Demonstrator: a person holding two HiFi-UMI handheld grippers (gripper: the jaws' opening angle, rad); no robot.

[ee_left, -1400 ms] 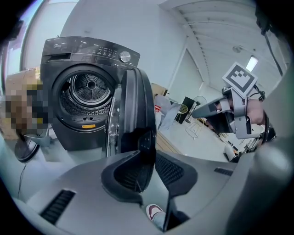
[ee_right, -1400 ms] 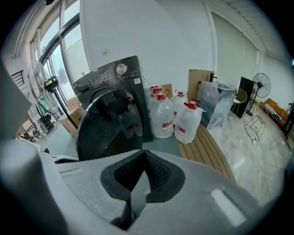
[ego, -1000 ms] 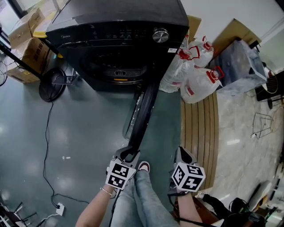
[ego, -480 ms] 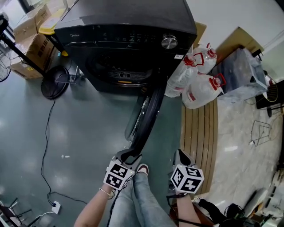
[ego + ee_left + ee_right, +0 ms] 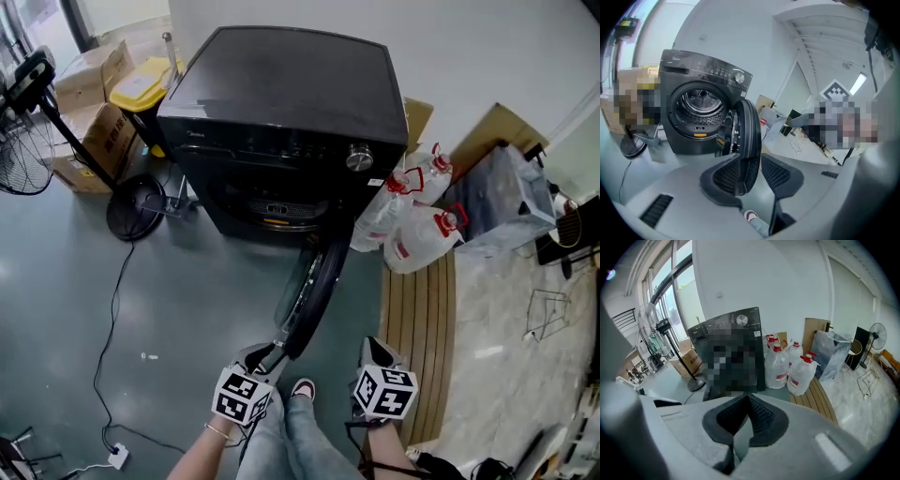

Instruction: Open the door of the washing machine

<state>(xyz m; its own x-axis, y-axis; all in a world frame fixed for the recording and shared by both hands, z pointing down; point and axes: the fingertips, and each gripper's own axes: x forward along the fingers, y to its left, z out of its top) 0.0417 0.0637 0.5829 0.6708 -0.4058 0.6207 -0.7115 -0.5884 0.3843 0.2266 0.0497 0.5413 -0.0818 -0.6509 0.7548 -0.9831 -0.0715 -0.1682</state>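
The black washing machine [image 5: 281, 103] stands against the wall, its drum [image 5: 701, 105] exposed. Its round door [image 5: 314, 286] is swung wide open, edge-on toward me. My left gripper [image 5: 267, 354] is at the door's near edge. In the left gripper view its jaws have just been opening, and the door [image 5: 747, 126] rim runs down between the pads [image 5: 724, 171] with a gap on the right side. My right gripper [image 5: 373, 349] hangs to the right of the door, clear of it. In the right gripper view its tips [image 5: 749, 398] meet with nothing between them.
Several big water jugs [image 5: 412, 220] lean by the machine's right side beside a wooden slat board [image 5: 422, 328]. A fan stand [image 5: 136, 202] and cardboard boxes [image 5: 94, 131] are at the left, with a cable [image 5: 108, 319] on the floor. My shoe [image 5: 302, 389] is under the grippers.
The head view has pulled back, showing more of the machine's top. Both grippers sit lower in the frame. The door stays wide open, with the left gripper still at its edge.
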